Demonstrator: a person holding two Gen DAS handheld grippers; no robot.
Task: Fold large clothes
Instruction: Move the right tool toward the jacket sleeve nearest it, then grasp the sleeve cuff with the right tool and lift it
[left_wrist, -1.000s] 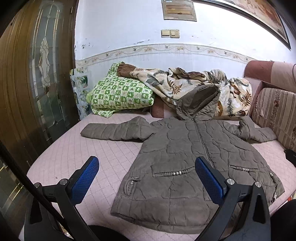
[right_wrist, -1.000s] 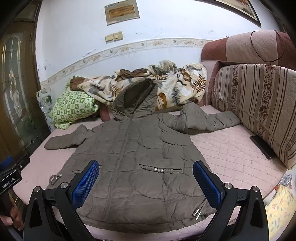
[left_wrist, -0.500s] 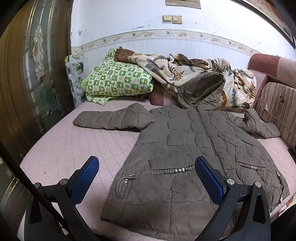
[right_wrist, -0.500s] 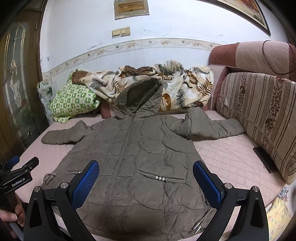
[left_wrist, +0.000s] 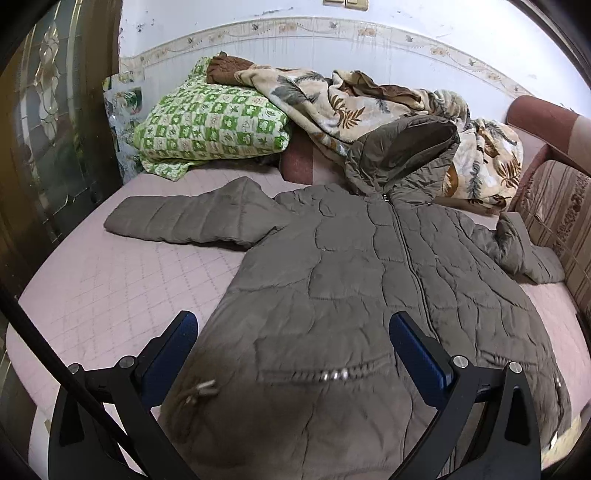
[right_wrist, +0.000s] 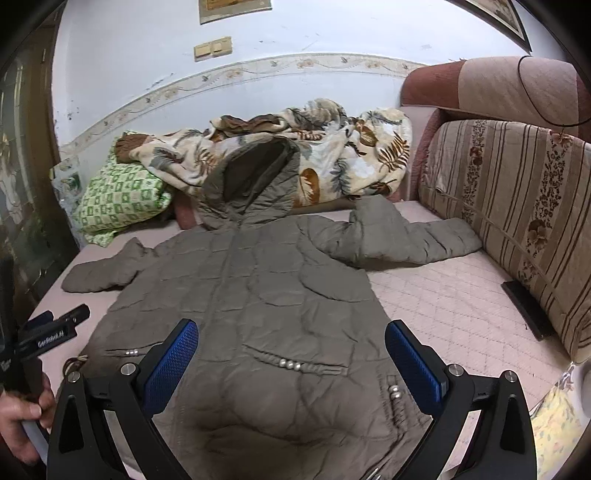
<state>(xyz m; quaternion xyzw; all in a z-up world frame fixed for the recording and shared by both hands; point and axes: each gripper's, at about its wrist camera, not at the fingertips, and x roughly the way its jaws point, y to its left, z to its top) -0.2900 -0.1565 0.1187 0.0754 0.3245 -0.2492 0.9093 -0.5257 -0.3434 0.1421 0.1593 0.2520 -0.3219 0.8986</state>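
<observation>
The jacket (left_wrist: 332, 295) hem is blurred and cut off behind the left gripper's fingers (left_wrist: 417, 350).

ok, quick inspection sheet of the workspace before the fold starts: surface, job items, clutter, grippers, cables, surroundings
Surface: pink quilted mattress, bare on both sides of the coat.
Job's things: grey-brown hooded coat lying flat, front up, zipped, both sleeves spread out, hood propped against the bedding.
Clutter: green checked quilt, leaf-print blanket, dark flat object by the striped cushion.
Grippers: left gripper open, over the coat's lower left part; right gripper open, over the lower right part; neither holds fabric.
Cables: thin black cord looped on the upper cushion.
Surroundings: white wall with switches, glazed wooden door at left.
</observation>
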